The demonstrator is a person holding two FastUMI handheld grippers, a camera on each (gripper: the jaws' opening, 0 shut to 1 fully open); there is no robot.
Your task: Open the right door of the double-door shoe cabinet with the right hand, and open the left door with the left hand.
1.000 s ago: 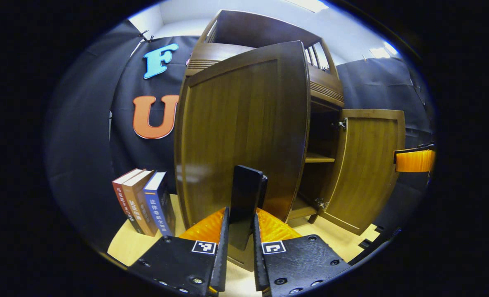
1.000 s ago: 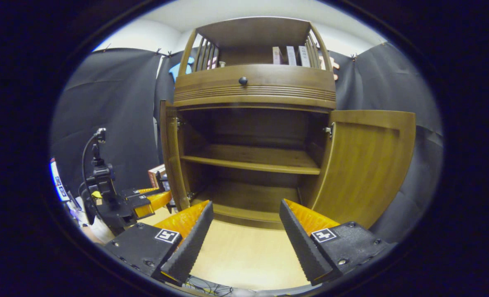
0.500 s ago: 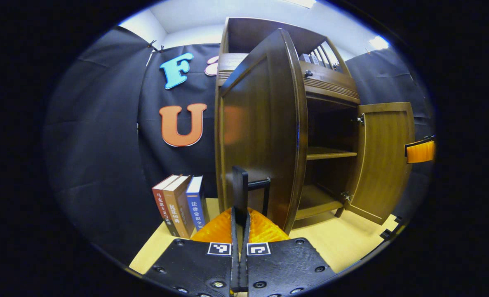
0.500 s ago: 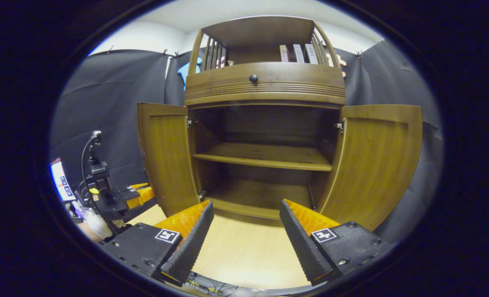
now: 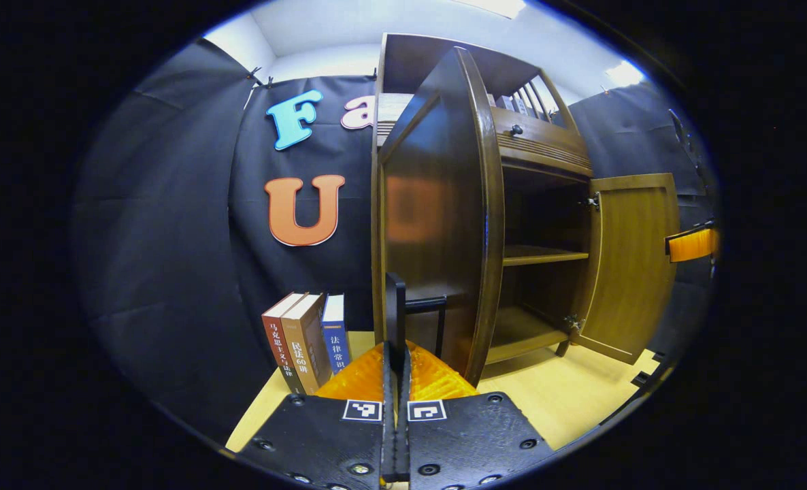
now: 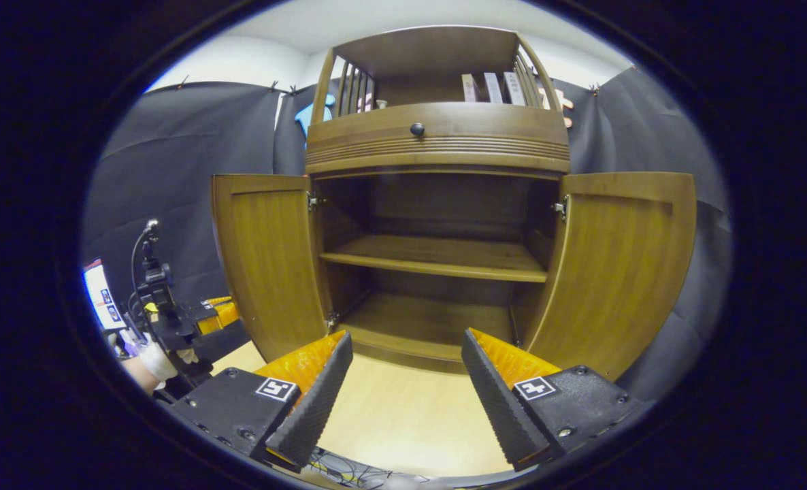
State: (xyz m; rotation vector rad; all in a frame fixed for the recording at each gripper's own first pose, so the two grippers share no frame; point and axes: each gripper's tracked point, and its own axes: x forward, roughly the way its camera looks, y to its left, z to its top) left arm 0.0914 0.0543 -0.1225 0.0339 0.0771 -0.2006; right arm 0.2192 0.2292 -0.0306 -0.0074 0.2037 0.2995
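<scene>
In the right gripper view, the shoe cabinet [image 6: 437, 146] is seen head-on with both doors swung wide: the left door [image 6: 267, 255] stands out to the left of the opening and the right door [image 6: 614, 265] to the right, each hung on hinges at its inner edge. Between them the dark interior is exposed, with a shelf [image 6: 437, 257] across the middle and the bottom board below it. Above the opening a drawer front with a small round knob [image 6: 417, 128] is seen, and above that an open top compartment in which a few books [image 6: 488, 87] are stood. The right gripper [image 6: 407, 381] is held in front of the cabinet, over the pale wooden floor [image 6: 403, 422], with its fingers spread wide apart and nothing between them. At the far left of that view the left gripper [image 6: 213, 314] is seen beside the left door, held by a gloved hand [image 6: 148, 357]. In the left gripper view, the left gripper [image 5: 395, 381] is seen with its fingers pressed together on the dark bar handle [image 5: 397, 313] of the left door [image 5: 437, 218], which is viewed nearly edge-on. Three books [image 5: 305, 347] are stood on the floor beside the cabinet, against the black cloth wall [image 5: 172, 238]. The right door [image 5: 631, 262] is seen open farther off.
</scene>
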